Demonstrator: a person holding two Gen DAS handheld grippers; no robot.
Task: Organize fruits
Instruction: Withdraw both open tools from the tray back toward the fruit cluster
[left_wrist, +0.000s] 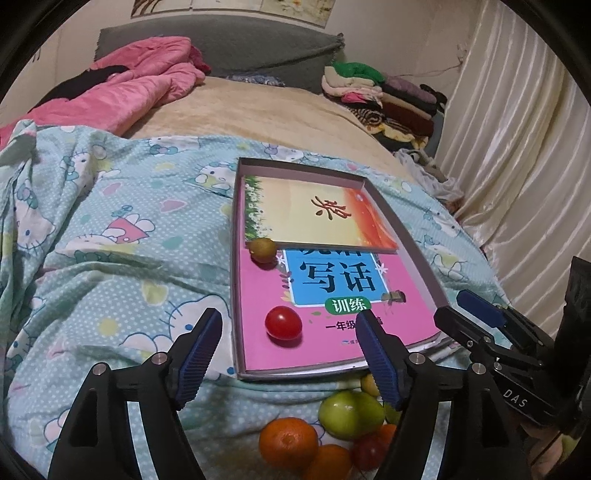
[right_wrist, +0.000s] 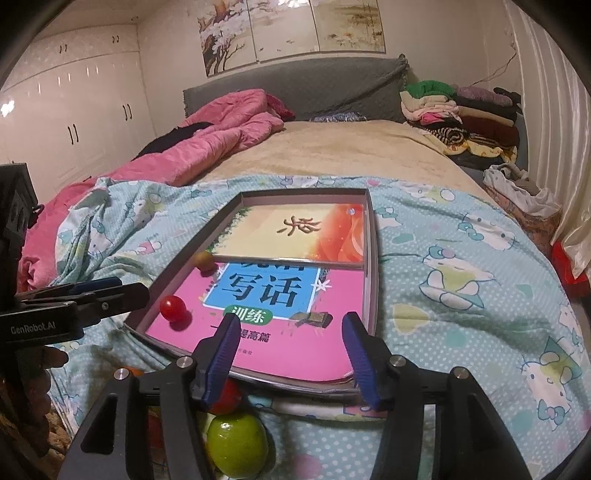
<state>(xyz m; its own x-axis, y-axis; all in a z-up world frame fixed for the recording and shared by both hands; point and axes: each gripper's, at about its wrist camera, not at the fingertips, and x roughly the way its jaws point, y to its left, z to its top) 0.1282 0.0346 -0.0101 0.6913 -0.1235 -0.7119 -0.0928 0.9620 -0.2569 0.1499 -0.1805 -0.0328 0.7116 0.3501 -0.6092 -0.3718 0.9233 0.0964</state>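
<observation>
Presently on the bed: a shallow grey box lid (left_wrist: 417, 254) lying on the cartoon-print quilt (left_wrist: 110, 236), with a pink workbook (left_wrist: 332, 332) flat inside it and a yellow-and-orange book (left_wrist: 321, 218) overlapping the workbook's far end. Fruits in the lid, two: a red cherry tomato (left_wrist: 283, 326) on the pink cover near the left wall, and a small brownish-yellow fruit (left_wrist: 263, 250) further back, touching the edge of the yellow-and-orange book. Fruits outside the lid, heaped on the quilt just beside its near edge: a green fruit (left_wrist: 351, 413), an orange (left_wrist: 288, 443), a second orange (left_wrist: 328, 463) partly cut off at the frame bottom, a red fruit (left_wrist: 369, 448) and a small yellow one (left_wrist: 368, 384) tucked against the lid. Left gripper (left_wrist: 291, 332): blue-padded fingers (left_wrist: 201, 350) spread wide, nothing pinched; the cherry tomato shows between them, lying on the workbook, clear of both pads. Right gripper (right_wrist: 291, 336): fingers (right_wrist: 221, 354) parted to a moderate gap, nothing between the pads but the workbook cover beyond; its left finger stands in front of the red fruit and the green fruit at the lid's near edge. Both pairs of jaws stand empty.
</observation>
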